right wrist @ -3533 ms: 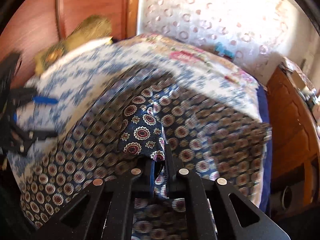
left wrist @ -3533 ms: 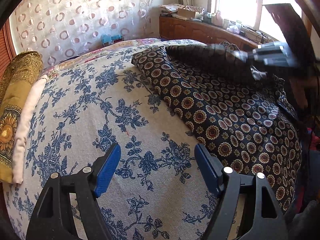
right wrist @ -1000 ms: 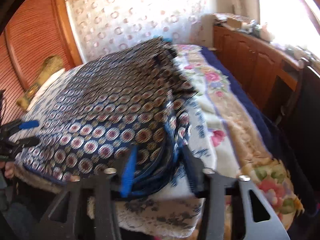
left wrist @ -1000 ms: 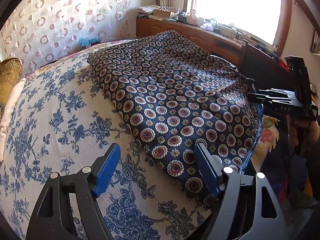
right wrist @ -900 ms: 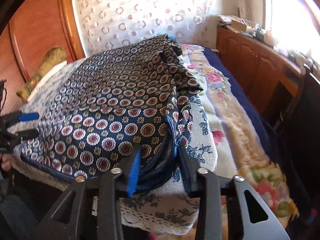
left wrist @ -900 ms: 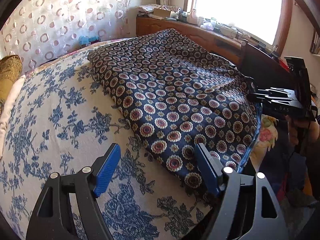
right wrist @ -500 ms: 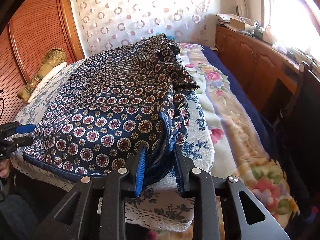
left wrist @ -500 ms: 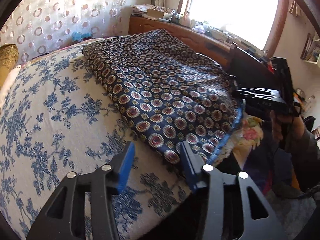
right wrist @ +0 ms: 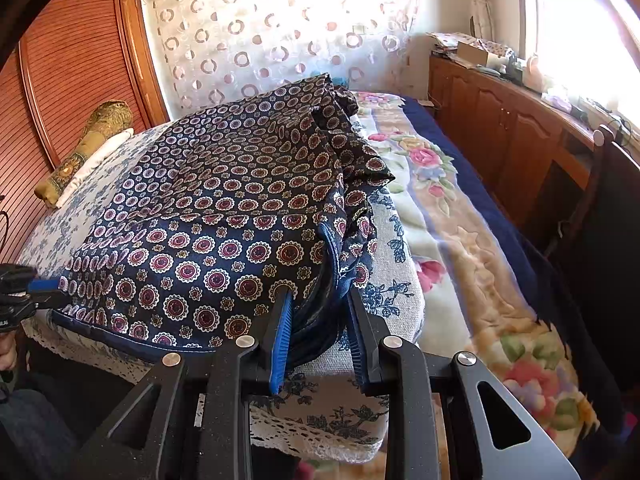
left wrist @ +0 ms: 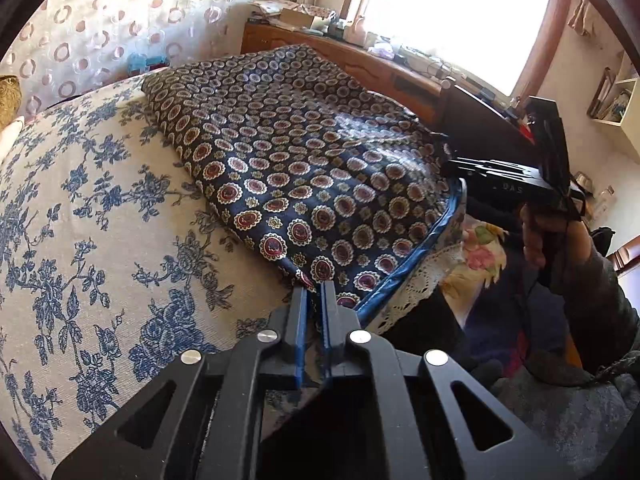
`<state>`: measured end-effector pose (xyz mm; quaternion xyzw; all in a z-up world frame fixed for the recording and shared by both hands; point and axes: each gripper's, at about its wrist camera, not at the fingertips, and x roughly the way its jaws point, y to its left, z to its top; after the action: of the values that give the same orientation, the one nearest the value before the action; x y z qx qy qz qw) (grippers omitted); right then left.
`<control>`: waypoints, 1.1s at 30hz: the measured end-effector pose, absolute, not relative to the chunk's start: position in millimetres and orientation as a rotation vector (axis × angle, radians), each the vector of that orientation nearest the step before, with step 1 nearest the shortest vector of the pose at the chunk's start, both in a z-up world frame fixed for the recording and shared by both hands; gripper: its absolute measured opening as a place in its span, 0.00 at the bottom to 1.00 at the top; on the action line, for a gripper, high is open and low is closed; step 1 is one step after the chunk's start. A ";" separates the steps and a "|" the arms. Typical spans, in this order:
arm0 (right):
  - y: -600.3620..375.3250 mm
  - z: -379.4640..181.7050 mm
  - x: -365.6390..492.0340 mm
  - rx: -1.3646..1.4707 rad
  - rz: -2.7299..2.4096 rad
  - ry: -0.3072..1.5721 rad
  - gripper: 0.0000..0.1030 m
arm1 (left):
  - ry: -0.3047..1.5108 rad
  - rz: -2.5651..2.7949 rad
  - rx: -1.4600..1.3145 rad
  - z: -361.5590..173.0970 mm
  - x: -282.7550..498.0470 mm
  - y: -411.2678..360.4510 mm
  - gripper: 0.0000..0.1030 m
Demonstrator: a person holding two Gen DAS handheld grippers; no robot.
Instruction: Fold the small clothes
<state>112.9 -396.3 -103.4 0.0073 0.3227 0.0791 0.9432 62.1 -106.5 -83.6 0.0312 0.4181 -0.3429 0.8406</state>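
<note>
Floral bedspread (left wrist: 100, 208) (blue), gold bolster (right wrist: 86, 148).

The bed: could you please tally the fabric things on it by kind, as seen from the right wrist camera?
Navy medallion-print garment: 1
Blue-flowered bedspread: 1
Pink-flowered blanket: 1
Gold bolster: 1
White pillow: 1
Total: 5

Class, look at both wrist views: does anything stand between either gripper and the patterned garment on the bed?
Nothing visible does. The left gripper has just closed on the patterned garment at its near corner; the right gripper pinches its bunched edge.
</note>
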 end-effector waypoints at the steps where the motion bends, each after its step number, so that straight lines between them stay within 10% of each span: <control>1: -396.3 -102.4 111.8 0.017 0.162 0.652 0.26 | 0.867 -0.727 0.072 -79.2 60.0 -106.8 0.04; 11: -376.6 -64.6 86.3 0.046 0.311 0.550 0.51 | 0.721 -0.787 -0.003 -16.5 75.7 -112.6 0.03; 33: -332.9 -78.6 88.8 -0.112 0.411 0.557 0.52 | 0.714 -0.715 0.043 2.1 126.6 -125.0 0.03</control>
<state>88.8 -332.9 -78.6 -0.0551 0.2728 0.2014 0.9391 126.6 -125.0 2.1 0.0205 0.3418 -0.3427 0.8748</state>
